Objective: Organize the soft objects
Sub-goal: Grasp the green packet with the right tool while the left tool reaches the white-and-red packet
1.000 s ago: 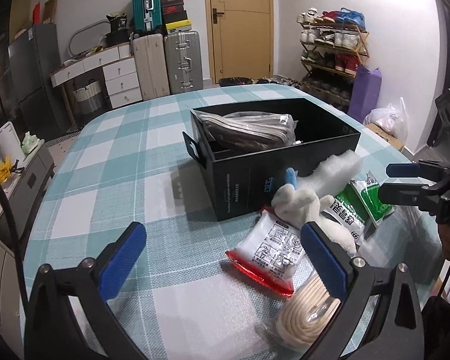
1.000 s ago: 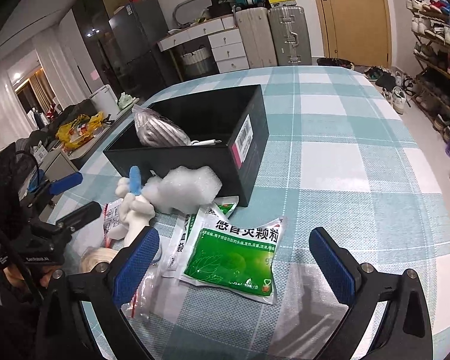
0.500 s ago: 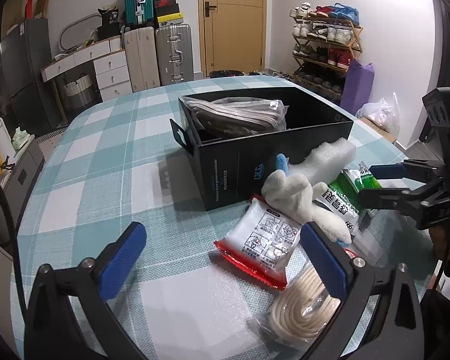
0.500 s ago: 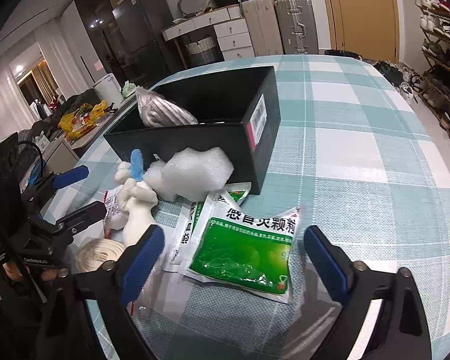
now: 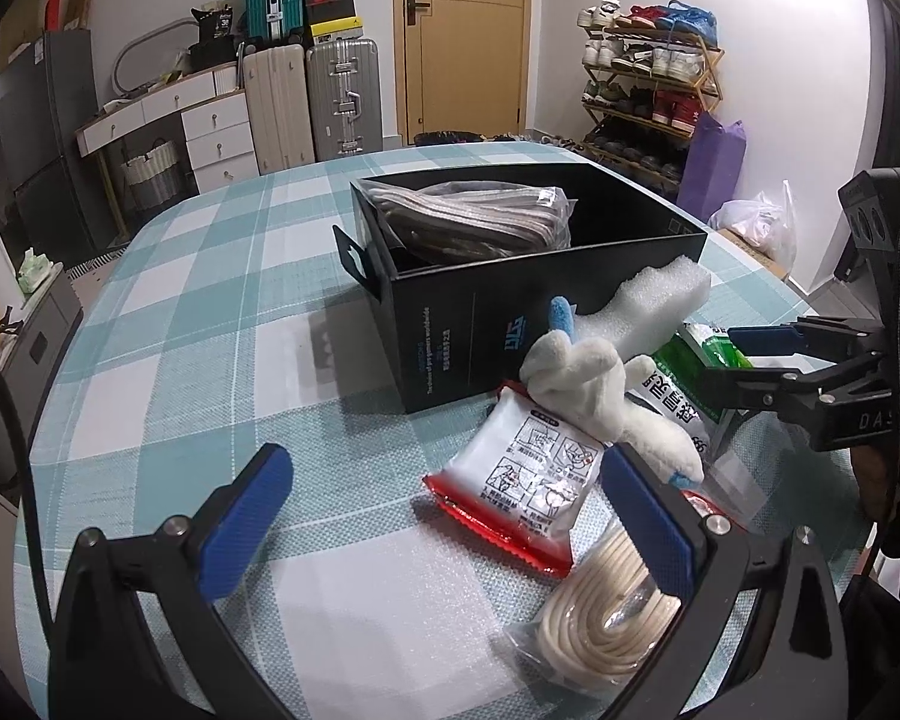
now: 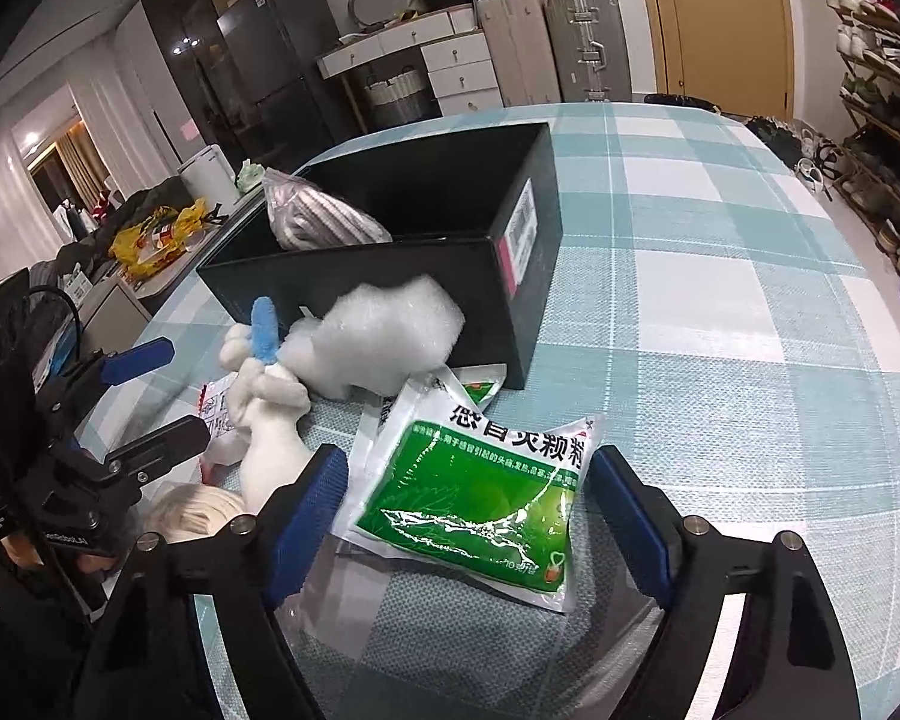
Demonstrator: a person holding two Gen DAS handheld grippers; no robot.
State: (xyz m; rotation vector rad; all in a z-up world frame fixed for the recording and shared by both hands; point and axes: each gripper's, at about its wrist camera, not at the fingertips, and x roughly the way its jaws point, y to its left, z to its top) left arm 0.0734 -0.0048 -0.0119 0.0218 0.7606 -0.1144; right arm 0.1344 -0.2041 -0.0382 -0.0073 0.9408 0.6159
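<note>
With the jaws of both the left gripper (image 5: 444, 516) and right gripper (image 6: 468, 516) spread and empty, the slick green pouch (image 6: 480, 498), lying on the table beside the black box (image 6: 402, 252), could be squeezed out sideways if pinched at its bulging middle.

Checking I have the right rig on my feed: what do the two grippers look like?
Both match: the left gripper and right gripper have black frames, silver screws and textured blue finger pads. A black cable runs at the left edge of the left wrist view. White lettering marks the bodies.
</note>
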